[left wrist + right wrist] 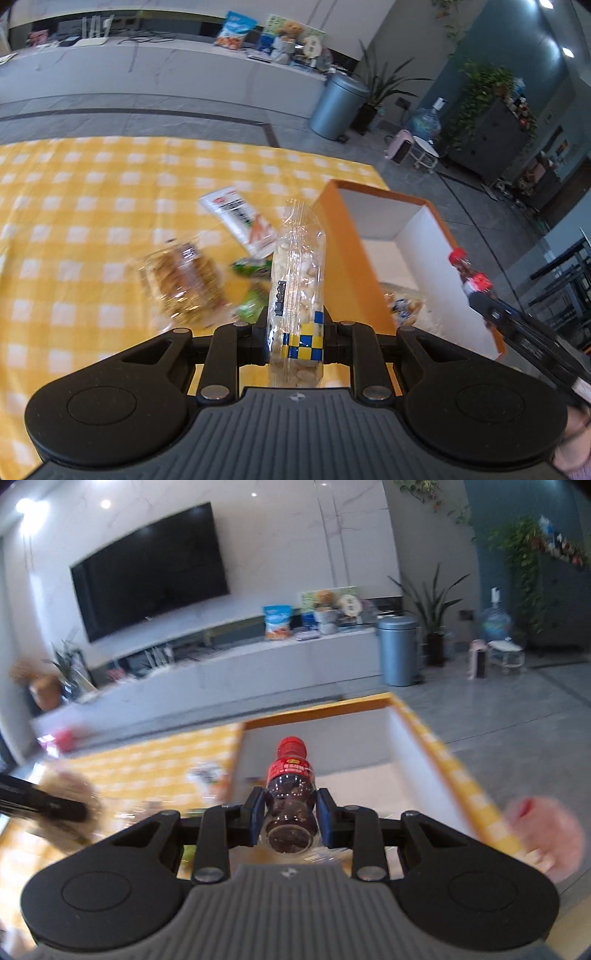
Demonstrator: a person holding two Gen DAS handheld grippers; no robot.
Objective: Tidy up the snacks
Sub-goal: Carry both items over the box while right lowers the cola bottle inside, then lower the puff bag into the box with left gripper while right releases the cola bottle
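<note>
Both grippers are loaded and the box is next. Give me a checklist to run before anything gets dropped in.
1. Left gripper shut on the clear snack bag: ok.
2. Right gripper shut on the red-capped bottle: ok.
3. Orange box open at the top: ok.
4. Room left in the box: ok, white floor shows beside a packet already inside.
5. Bottle cap sealed: cannot tell.
6. Snacks left on the checked cloth: not ok, several remain.

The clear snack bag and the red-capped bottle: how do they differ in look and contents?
The clear snack bag is a soft, crinkled packet of pale round pieces; the red-capped bottle is rigid and filled with dark contents. The bag is sealed flat on top; the bottle has a red cap. Shared: each is clamped in a gripper, left and right.
</note>
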